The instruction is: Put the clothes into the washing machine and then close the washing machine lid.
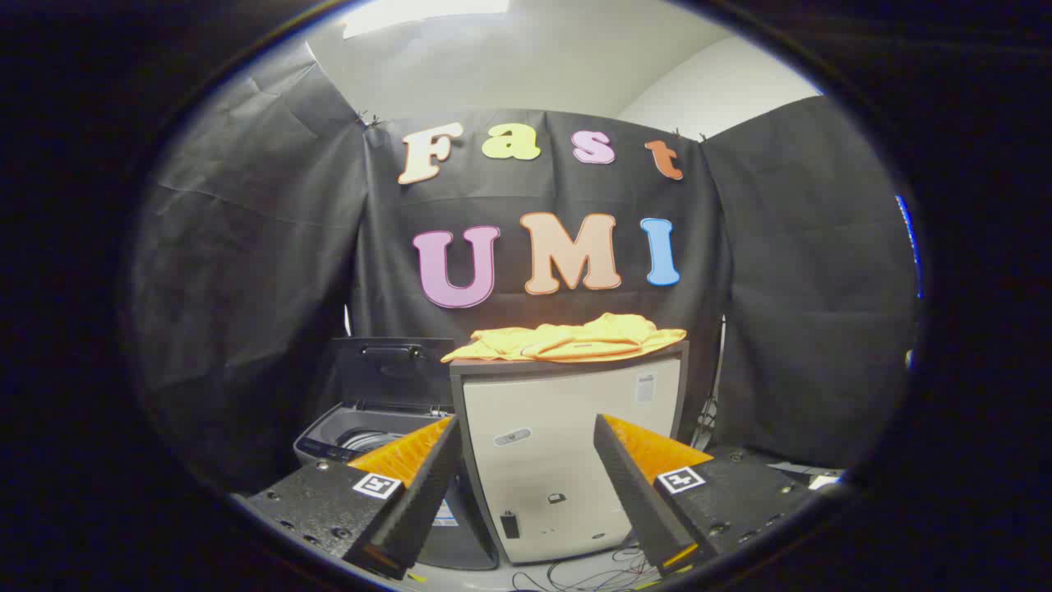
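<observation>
A yellow garment (pixel 567 339) lies crumpled on top of a white cabinet (pixel 567 460), well beyond my fingers and above them. To the left of the cabinet stands a grey top-loading washing machine (pixel 362 436) with its dark lid (pixel 394 370) raised upright, the drum opening showing below it. My gripper (pixel 526 427) is open, its two fingers spread wide with nothing between them, and the cabinet's front shows in the gap. The left fingertip overlaps the washing machine's right side.
Black cloth walls close the booth at the back and on both sides. Loose cables (pixel 592 575) lie on the floor at the cabinet's foot. A dark low object (pixel 789 469) sits to the right of the cabinet.
</observation>
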The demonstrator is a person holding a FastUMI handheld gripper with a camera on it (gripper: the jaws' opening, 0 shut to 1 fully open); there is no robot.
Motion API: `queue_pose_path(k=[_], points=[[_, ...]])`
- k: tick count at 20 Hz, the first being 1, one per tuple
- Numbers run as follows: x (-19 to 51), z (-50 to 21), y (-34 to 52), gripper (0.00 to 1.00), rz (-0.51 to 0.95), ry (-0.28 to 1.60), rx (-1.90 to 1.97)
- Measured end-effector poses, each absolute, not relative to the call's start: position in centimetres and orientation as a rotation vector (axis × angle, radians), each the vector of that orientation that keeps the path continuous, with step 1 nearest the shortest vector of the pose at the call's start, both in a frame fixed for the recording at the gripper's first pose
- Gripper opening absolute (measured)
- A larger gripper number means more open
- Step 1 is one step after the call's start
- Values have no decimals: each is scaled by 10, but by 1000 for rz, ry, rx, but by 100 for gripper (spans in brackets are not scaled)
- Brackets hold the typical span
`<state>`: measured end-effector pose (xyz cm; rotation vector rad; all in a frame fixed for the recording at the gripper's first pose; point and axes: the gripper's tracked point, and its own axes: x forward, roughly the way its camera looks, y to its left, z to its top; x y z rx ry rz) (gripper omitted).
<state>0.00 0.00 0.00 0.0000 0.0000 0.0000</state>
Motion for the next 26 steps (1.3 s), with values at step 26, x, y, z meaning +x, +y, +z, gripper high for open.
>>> queue_pose_path(k=[26], points=[[50,36,4,95,-12,-9,109]])
